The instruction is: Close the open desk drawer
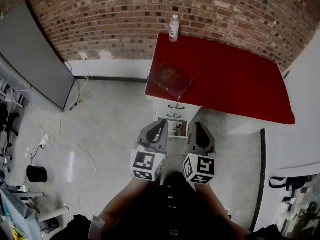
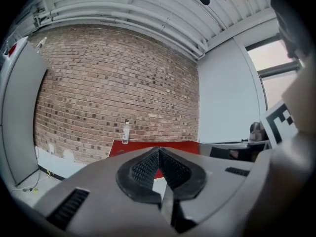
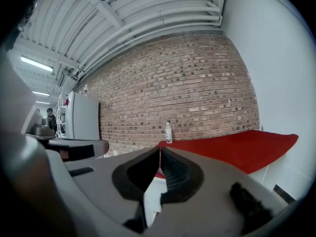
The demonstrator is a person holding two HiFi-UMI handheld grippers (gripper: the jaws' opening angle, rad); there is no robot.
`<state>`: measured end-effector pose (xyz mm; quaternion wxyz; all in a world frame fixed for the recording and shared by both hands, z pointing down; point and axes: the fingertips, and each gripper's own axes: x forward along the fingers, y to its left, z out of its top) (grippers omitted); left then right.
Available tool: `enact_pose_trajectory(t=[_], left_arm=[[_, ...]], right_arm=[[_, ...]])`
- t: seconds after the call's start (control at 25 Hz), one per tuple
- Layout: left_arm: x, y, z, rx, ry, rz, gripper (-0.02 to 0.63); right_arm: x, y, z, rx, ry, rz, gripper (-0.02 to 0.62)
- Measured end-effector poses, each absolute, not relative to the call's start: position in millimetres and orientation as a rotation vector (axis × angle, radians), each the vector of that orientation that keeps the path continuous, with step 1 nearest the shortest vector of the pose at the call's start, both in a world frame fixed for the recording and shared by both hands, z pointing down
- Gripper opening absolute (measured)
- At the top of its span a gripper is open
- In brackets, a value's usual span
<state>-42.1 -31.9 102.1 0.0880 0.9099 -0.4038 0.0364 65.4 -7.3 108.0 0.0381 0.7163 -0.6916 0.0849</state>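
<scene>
two closed claws point(image 1: 161, 125) point(image 1: 198, 127); drawer point(image 1: 176, 129) seemingly ajar

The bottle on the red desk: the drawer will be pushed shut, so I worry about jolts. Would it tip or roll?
Probably tippy: the bottle stands upright, tall and narrow, near the back edge of the desk. Being round, it would likely roll if toppled.

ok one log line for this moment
stage: pre-contact | left gripper: shut, empty | right gripper: shut, empty | white desk drawer: open, untouched, ahead of both grippers
</scene>
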Motion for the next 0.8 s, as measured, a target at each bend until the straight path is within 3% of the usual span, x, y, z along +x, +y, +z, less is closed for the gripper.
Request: enact_pose_trajectory(t=[0.8], left_arm=[[-52.3, -39.7, 93.5, 2.734, -1.229, 0.085, 0.009]], right_arm=[[67.6, -9.3, 99.6, 2.231, -2.088, 0.218, 0.006]])
